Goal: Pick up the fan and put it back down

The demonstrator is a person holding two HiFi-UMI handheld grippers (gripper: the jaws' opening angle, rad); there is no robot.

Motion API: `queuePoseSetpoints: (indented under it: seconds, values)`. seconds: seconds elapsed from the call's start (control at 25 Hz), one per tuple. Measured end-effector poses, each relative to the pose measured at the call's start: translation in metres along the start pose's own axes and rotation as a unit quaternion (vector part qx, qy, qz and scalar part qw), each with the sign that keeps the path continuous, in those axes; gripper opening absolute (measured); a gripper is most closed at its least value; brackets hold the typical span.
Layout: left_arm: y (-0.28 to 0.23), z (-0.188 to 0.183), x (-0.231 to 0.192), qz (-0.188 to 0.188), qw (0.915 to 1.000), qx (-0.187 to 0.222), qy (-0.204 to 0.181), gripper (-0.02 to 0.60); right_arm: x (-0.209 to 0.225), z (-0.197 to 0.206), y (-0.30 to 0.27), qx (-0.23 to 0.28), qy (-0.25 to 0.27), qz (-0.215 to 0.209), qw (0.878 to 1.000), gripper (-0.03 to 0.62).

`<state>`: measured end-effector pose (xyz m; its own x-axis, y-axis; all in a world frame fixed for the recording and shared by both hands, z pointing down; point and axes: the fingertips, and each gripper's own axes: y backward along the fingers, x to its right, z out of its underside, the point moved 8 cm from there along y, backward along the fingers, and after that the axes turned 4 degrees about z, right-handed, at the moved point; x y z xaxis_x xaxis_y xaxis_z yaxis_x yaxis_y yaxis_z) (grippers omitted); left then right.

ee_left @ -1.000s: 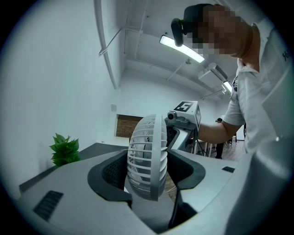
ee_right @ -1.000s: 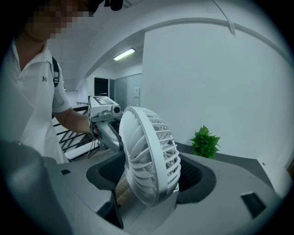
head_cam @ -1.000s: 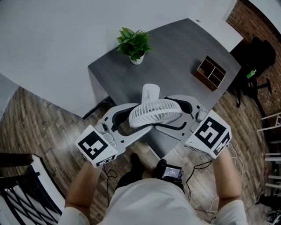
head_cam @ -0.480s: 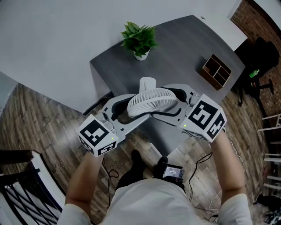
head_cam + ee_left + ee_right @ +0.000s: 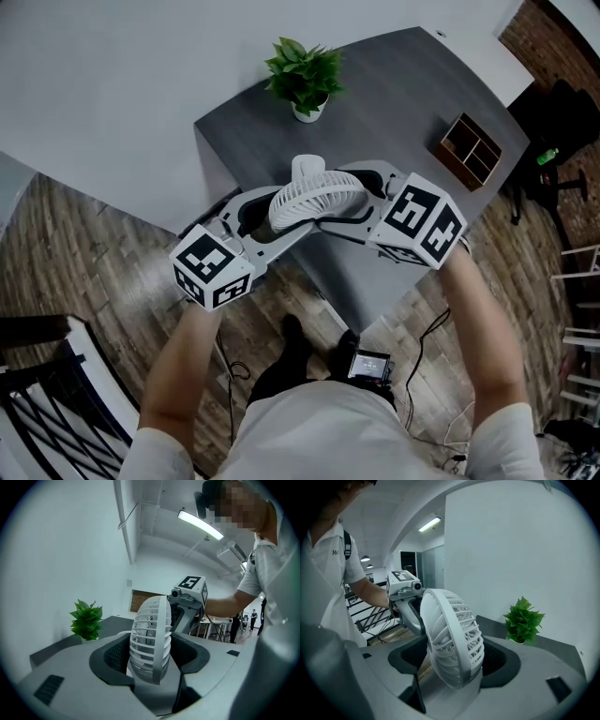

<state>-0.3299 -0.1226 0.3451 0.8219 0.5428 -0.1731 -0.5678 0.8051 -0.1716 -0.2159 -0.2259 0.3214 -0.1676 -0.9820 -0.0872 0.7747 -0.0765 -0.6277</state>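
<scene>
Fan [image 5: 317, 192] clamped by left tool [image 5: 151, 656], right tool [image 5: 454, 660] (over table [image 5: 394, 112]), plant [image 5: 305, 73] beyond, tray [image 5: 469, 150] aside

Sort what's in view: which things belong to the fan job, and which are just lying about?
Job: fan, gripped by the left gripper and right gripper; table.
Lying about: potted plant and wooden box with compartments, both on the table.

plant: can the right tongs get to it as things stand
Probably not yet: right tongs and left tongs are both shut on the fan. The table toward the plant looks free.
</scene>
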Motion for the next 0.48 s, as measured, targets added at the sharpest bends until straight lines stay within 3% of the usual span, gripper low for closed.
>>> queuePoseSetpoints:
  seconds: [0.48]
  values:
    - [-0.002, 0.024, -0.042, -0.019, 0.9989, -0.018, 0.039, 0.268, 0.026, 0.006, -0.048, -0.022, -0.011, -0.025, 0.999, 0.35]
